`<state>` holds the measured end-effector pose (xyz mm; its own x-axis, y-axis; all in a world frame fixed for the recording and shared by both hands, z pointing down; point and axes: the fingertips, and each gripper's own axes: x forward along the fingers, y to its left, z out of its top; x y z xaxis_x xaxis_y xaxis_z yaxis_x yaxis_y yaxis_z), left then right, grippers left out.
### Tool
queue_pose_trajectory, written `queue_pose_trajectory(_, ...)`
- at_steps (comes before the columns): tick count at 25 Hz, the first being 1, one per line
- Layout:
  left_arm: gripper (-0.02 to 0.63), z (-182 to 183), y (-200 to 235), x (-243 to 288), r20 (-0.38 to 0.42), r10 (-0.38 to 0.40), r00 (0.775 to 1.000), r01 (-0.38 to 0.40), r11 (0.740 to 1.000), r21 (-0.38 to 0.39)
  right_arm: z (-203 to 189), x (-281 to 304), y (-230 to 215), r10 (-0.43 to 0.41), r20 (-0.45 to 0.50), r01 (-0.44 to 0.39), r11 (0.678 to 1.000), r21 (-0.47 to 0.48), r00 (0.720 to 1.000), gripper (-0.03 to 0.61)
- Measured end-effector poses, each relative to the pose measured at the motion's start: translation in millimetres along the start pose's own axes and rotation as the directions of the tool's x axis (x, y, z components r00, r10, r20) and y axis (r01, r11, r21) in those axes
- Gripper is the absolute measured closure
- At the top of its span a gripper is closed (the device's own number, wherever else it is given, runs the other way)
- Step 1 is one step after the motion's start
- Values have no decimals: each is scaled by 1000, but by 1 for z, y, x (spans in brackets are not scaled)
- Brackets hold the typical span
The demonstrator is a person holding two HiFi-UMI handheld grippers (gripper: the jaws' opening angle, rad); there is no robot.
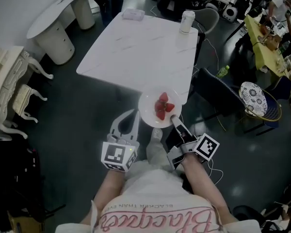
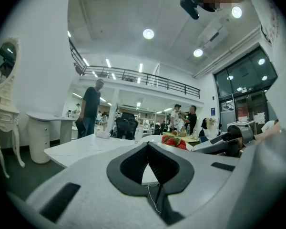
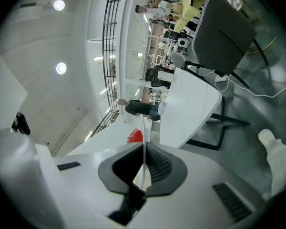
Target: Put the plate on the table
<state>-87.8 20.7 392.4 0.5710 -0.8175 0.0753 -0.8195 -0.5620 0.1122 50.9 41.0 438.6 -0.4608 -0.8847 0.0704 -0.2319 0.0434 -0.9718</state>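
Plate [image 1: 149, 112] of strawberries [image 1: 163, 106] hangs at the near edge of the white table [image 1: 140, 47], its rim pinched in the closed jaws of the right gripper [image 1: 175, 121]. Whether it touches the tabletop cannot be told. The left gripper [image 1: 131, 117], jaws together on nothing, hovers just beside it.

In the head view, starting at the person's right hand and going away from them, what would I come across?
right hand-held gripper → plate with strawberries → white table → white cup at the far edge
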Motion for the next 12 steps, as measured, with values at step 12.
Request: queue_pose_trajectory(12,609,19,45,121,-8,43,999,-42,999,18,84,107,-12,14,-53,-13,1000,16,998,566)
